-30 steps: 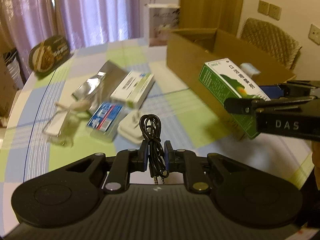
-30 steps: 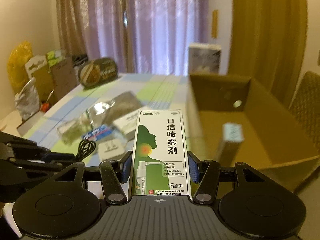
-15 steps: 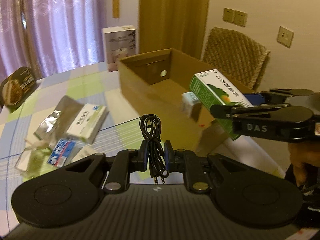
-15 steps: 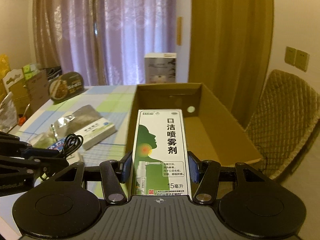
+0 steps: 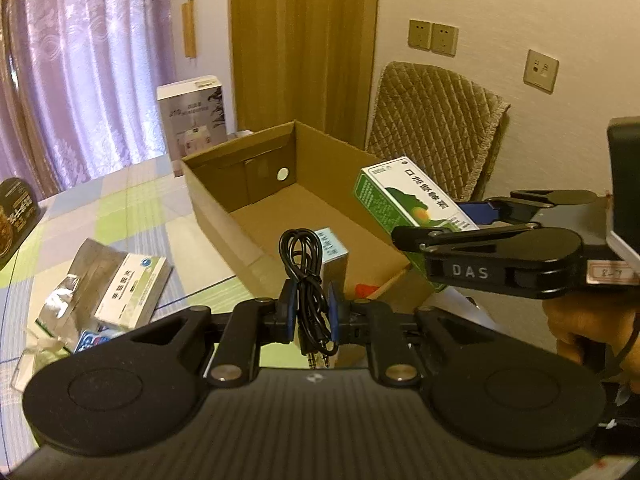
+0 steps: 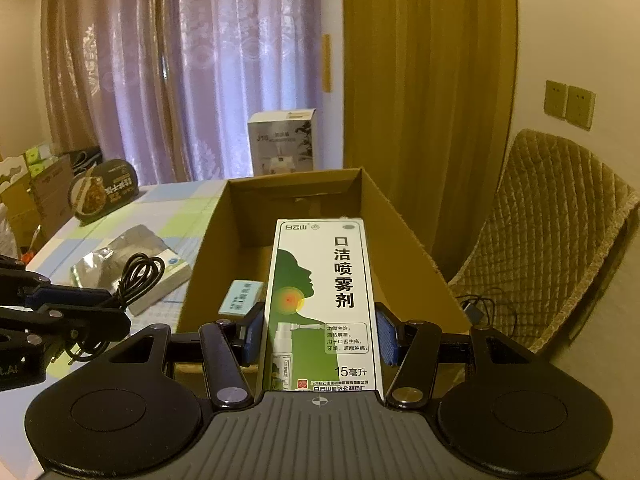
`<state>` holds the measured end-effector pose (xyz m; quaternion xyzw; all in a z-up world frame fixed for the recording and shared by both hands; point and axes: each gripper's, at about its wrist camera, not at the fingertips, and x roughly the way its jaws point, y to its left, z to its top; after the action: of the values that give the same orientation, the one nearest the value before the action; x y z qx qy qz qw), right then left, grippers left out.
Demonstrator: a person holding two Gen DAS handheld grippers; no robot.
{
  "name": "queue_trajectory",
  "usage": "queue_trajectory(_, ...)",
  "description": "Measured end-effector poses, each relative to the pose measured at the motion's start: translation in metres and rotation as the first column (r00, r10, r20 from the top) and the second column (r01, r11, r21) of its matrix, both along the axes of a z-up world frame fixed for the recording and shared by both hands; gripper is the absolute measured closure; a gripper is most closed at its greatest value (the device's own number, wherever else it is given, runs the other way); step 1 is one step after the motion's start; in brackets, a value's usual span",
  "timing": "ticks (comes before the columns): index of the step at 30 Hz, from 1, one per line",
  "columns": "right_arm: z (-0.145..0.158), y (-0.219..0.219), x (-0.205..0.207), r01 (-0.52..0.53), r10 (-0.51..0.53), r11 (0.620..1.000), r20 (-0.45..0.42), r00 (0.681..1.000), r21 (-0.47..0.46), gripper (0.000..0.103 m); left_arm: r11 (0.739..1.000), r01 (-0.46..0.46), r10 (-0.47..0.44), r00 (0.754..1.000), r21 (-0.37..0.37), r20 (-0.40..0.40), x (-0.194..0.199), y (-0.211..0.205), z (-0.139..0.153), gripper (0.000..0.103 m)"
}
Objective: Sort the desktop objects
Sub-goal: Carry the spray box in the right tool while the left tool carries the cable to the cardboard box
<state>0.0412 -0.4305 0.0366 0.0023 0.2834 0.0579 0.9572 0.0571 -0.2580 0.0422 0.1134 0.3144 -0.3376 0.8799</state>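
Observation:
My left gripper is shut on a coiled black audio cable, held just in front of the near end of an open cardboard box. My right gripper is shut on a green and white spray box, which hangs over the near right corner of the cardboard box. From the left wrist view the spray box and the right gripper sit to the right. A small pale blue carton stands inside the cardboard box.
On the checked tablecloth left of the box lie a white medicine carton, a silver foil pouch and a blue packet. A tall white box stands behind. A quilted chair is at the right.
Both grippers have swung right and closer to the cardboard box, still holding their items. The box's inside and the small carton now fill the middle of both views.

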Motion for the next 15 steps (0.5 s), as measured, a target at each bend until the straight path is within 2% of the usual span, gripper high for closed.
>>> queue_trajectory(15, 0.000, -0.023, 0.023, 0.029, -0.029, 1.000, 0.008, 1.000, 0.004, 0.051, 0.995, 0.094, -0.092, 0.995, 0.031, -0.045, 0.024, -0.038, -0.010, 0.091)
